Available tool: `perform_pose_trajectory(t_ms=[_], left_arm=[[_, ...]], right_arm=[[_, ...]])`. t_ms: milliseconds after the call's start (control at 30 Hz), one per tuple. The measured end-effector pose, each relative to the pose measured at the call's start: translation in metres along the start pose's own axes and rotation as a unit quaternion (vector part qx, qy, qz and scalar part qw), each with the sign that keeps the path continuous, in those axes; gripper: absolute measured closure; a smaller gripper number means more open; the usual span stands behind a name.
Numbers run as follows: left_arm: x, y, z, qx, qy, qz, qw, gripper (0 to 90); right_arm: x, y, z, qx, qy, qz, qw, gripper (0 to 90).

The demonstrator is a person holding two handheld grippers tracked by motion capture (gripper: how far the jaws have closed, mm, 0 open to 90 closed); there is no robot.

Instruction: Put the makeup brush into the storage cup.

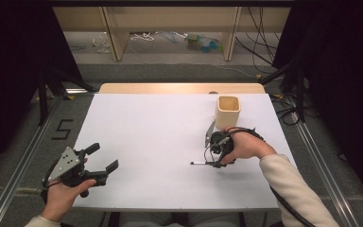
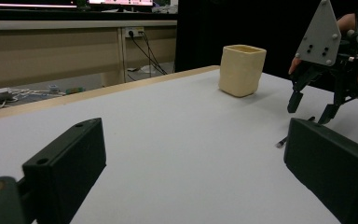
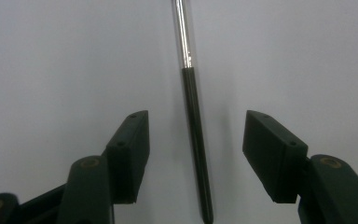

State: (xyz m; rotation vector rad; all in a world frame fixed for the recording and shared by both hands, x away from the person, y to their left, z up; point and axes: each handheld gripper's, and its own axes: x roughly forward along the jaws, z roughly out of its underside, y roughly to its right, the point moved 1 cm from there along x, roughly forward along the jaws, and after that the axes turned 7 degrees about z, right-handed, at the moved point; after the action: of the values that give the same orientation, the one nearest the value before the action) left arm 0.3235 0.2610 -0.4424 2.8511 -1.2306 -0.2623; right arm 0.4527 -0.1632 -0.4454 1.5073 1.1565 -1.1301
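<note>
A: Where is the pen (image 3: 193, 135)?
B: Flat on the table (image 1: 146, 123), near the cup (image 1: 228, 111). It lies between the right gripper (image 3: 193, 154), lengthwise, jaws apart, not touching.
A: And the left gripper (image 1: 101, 163)?
B: Wide open, far away.

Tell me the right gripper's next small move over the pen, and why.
Probably close the right gripper: the pen lies flat on the table, centred between its open jaws, neither pad touching it yet.
</note>
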Motion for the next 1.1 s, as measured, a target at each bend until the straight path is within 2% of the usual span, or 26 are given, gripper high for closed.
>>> perform_pose_trajectory(t_ms=[200,267,300,333,400,433,500,533,567,700,767,800,900,1100], left_arm=[[0.000,0.000,0.000,0.001,-0.001,0.000,1.0000,5.2],[0.000,0.000,0.000,0.001,-0.001,0.000,1.0000,5.2],[0.000,0.000,0.000,0.002,-0.001,0.000,1.0000,5.2],[0.000,0.000,0.000,0.001,-0.001,0.000,1.0000,5.2],[0.000,0.000,0.000,0.001,-0.001,0.000,1.0000,5.2],[0.000,0.000,0.000,0.001,-0.001,0.000,1.0000,5.2],[0.000,0.000,0.000,0.000,-0.001,0.001,1.0000,5.3],[0.000,0.000,0.000,0.000,-0.001,0.002,1.0000,5.2],[0.000,0.000,0.000,0.000,-0.001,0.002,1.0000,5.3],[0.000,0.000,0.000,0.000,-0.001,0.002,1.0000,5.3],[0.000,0.000,0.000,0.000,-0.001,0.002,1.0000,5.3],[0.000,0.000,0.000,0.000,-0.001,0.002,1.0000,5.3],[0.000,0.000,0.000,0.000,-0.001,0.002,1.0000,5.3],[0.000,0.000,0.000,0.000,-0.001,0.002,1.0000,5.3]], right_arm=[[0.004,-0.001,-0.004,-0.006,-0.015,0.000,0.9999,45.5],[0.006,0.000,-0.006,-0.014,-0.031,0.002,0.9994,47.9],[0.006,0.000,-0.006,-0.014,-0.031,0.002,0.9994,47.9],[0.007,0.002,-0.006,-0.031,-0.033,0.004,0.9990,48.5],[0.009,0.002,-0.008,-0.036,-0.040,0.004,0.9985,50.7],[0.010,0.001,-0.008,-0.037,-0.040,0.006,0.9985,51.6],[0.010,0.000,-0.008,-0.025,-0.056,0.005,0.9981,53.3],[0.011,0.001,-0.009,-0.035,-0.047,0.008,0.9982,54.3],[0.012,0.001,-0.009,-0.035,-0.045,0.007,0.9983,55.4],[0.013,-0.001,-0.011,-0.033,-0.059,0.006,0.9977,58.6],[0.015,0.000,-0.013,-0.046,-0.058,0.006,0.9973,60.6],[0.016,-0.001,-0.013,-0.040,-0.061,0.008,0.9973,61.9],[0.017,0.000,-0.014,-0.050,-0.067,0.010,0.9964,63.9],[0.015,-0.003,-0.014,-0.027,-0.088,0.006,0.9957,68.3]])
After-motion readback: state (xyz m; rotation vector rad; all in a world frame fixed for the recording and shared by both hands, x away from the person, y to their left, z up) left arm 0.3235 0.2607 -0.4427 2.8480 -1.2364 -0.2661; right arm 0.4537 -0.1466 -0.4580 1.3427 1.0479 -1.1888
